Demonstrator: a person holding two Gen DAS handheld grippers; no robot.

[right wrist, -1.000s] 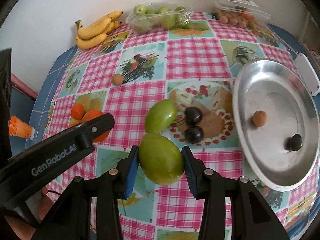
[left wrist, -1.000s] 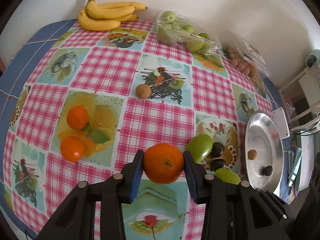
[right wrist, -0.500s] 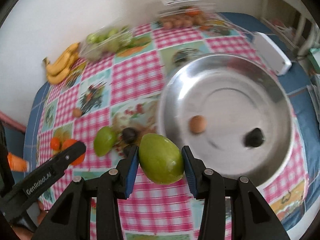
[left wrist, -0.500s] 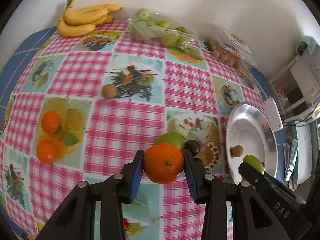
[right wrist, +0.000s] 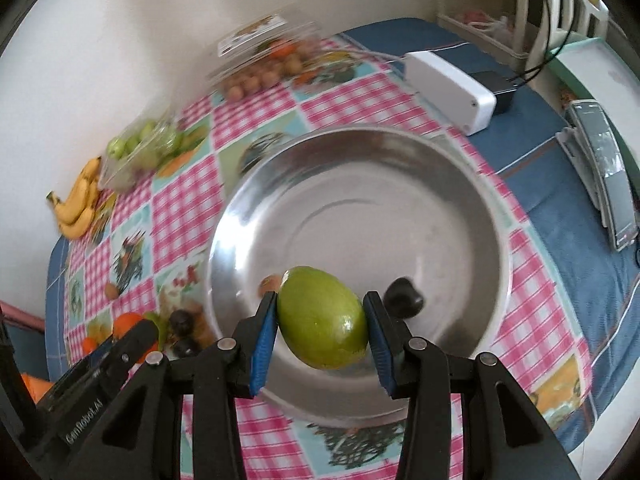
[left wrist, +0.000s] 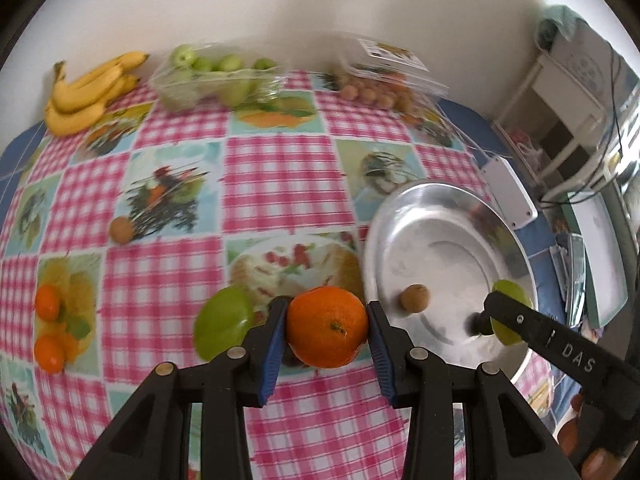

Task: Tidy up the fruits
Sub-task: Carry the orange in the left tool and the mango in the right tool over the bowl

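Observation:
My left gripper (left wrist: 327,334) is shut on an orange (left wrist: 327,333), held above the tablecloth just left of the silver bowl (left wrist: 448,208). My right gripper (right wrist: 322,336) is shut on a green mango (right wrist: 322,334) and holds it over the near part of the bowl (right wrist: 360,168); it also shows in the left wrist view (left wrist: 510,312). Inside the bowl lie a small brown fruit (left wrist: 415,298) and a dark fruit (right wrist: 403,298). A second green mango (left wrist: 224,322) lies on the cloth left of my orange.
Two small oranges (left wrist: 48,326) and a brown fruit (left wrist: 121,230) lie on the cloth at left. Bananas (left wrist: 86,90), a bag of green fruit (left wrist: 216,80) and a clear box of small fruits (left wrist: 380,84) stand along the wall. A white box (right wrist: 448,86) sits beyond the bowl.
Both grippers have moved right toward the bowl with their fruits. The right gripper's mango went from above the cloth to over the bowl.

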